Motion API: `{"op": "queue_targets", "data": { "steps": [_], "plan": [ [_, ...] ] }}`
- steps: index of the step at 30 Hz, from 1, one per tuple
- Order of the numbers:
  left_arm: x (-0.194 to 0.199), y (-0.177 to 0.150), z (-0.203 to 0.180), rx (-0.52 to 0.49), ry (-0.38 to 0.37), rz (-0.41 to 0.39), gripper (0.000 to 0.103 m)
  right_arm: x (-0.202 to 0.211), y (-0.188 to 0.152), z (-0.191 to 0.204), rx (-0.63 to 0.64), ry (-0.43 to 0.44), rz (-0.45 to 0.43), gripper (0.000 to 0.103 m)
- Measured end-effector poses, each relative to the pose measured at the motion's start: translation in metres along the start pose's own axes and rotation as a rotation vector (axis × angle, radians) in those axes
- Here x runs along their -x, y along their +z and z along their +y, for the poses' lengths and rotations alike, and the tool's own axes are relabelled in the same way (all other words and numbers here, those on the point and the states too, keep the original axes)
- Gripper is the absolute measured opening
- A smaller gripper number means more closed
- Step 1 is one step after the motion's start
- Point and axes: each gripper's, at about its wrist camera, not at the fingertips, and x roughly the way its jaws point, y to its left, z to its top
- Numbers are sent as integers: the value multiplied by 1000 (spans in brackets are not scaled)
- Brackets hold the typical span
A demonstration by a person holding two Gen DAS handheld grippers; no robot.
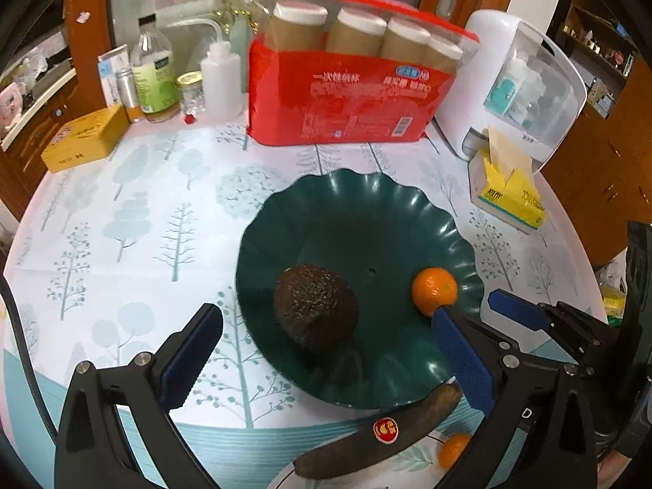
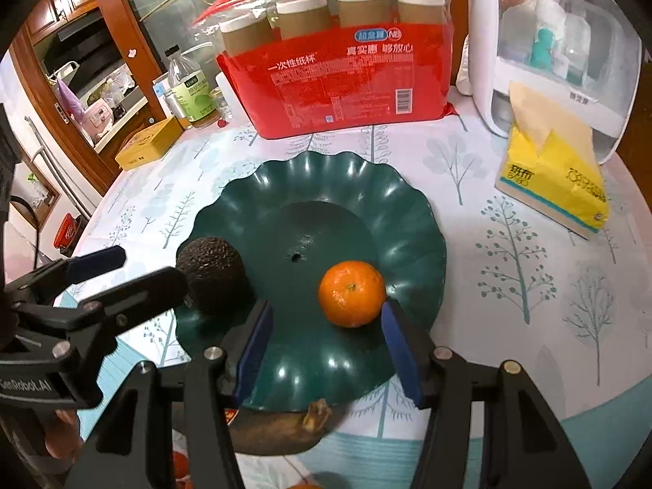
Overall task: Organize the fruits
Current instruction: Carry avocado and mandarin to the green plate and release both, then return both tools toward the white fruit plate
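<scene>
A dark green scalloped plate (image 1: 366,212) (image 2: 309,187) holds a dark brown avocado (image 1: 316,305) (image 2: 212,273) and an orange tangerine (image 1: 434,291) (image 2: 352,293). My left gripper (image 1: 326,338) is open, its jaws wide on either side of the avocado, not touching it. My right gripper (image 2: 326,326) is open just behind the tangerine, which rests free on the plate; it also shows in the left wrist view (image 1: 505,305). A blackened banana (image 1: 379,432) (image 2: 277,428) and another tangerine (image 1: 454,448) lie on a white plate (image 1: 411,460) near me.
A red pack of paper cups (image 1: 350,93) (image 2: 346,81) stands behind the green plate. A yellow tissue pack (image 1: 505,191) (image 2: 558,179) and a white appliance (image 1: 517,81) are at the right. Bottles (image 1: 155,73) and a yellow box (image 1: 83,138) are at the left.
</scene>
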Motion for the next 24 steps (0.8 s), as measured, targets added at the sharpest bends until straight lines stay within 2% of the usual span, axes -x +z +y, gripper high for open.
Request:
{"op": "queue_targets", "data": {
  "steps": [6, 12, 18, 24],
  "plan": [
    [37, -5, 4, 10, 1, -61, 102, 27, -4, 8, -1, -20, -16, 56],
    [76, -13, 7, 39, -38, -57, 102, 61, -6, 21, 13, -49, -50, 56],
    [122, -22, -3, -17, 7, -96, 102, 99, -9, 37, 28, -75, -86, 56],
    [161, -30, 1, 5, -27, -108, 102, 138, -16, 56, 40, -84, -124, 56]
  ]
}}
